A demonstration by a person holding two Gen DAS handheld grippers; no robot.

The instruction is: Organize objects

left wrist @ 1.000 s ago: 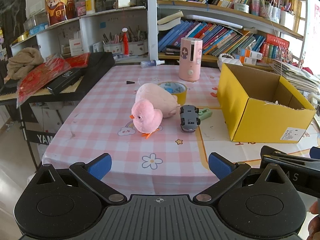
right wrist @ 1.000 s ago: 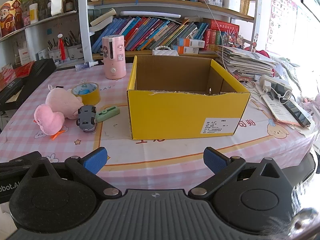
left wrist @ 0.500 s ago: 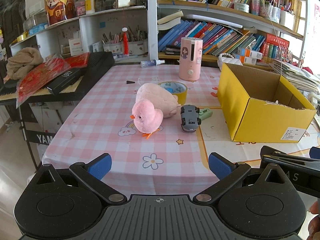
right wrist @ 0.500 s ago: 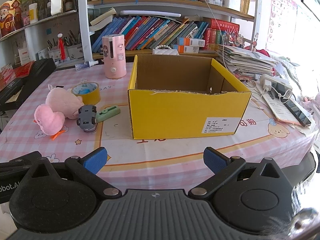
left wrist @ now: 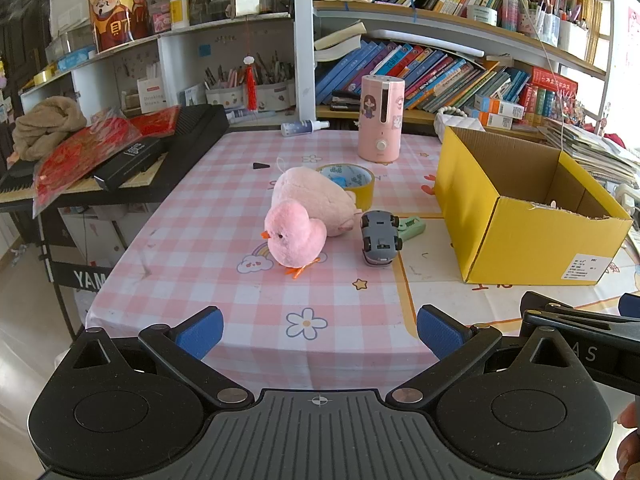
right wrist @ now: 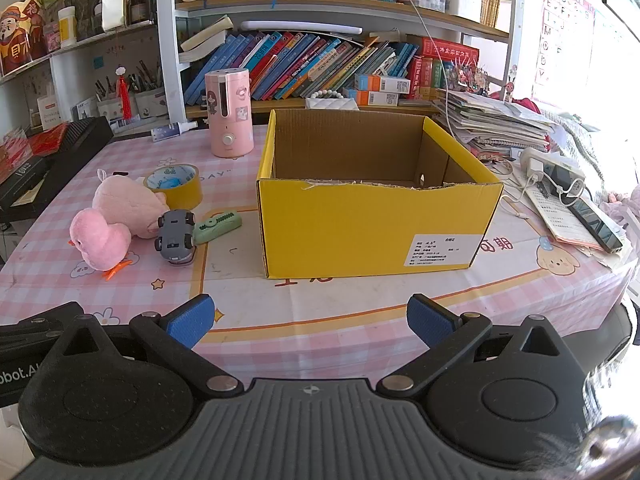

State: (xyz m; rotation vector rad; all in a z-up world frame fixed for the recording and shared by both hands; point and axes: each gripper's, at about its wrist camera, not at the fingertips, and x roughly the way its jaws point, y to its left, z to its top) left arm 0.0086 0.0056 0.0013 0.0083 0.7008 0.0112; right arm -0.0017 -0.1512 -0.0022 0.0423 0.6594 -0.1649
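A pink plush chick (left wrist: 294,238) (right wrist: 99,240) stands on the checked tablecloth in front of a paler pink plush toy (left wrist: 316,198) (right wrist: 126,206). Right of them lie a grey toy car (left wrist: 380,238) (right wrist: 175,236), a green utility knife (left wrist: 412,225) (right wrist: 218,226) and a yellow tape roll (left wrist: 352,184) (right wrist: 174,186). An open yellow cardboard box (left wrist: 520,208) (right wrist: 376,200) sits further right, its floor hidden. My left gripper (left wrist: 319,330) and right gripper (right wrist: 308,320) both hang open at the near table edge, empty, well short of the toys.
A pink humidifier (left wrist: 381,118) (right wrist: 229,114) and a small spray bottle (left wrist: 304,127) stand at the back. A black keyboard (left wrist: 132,160) with red packets borders the left side. Papers, a charger and a phone (right wrist: 592,224) lie right of the box. Bookshelves rise behind.
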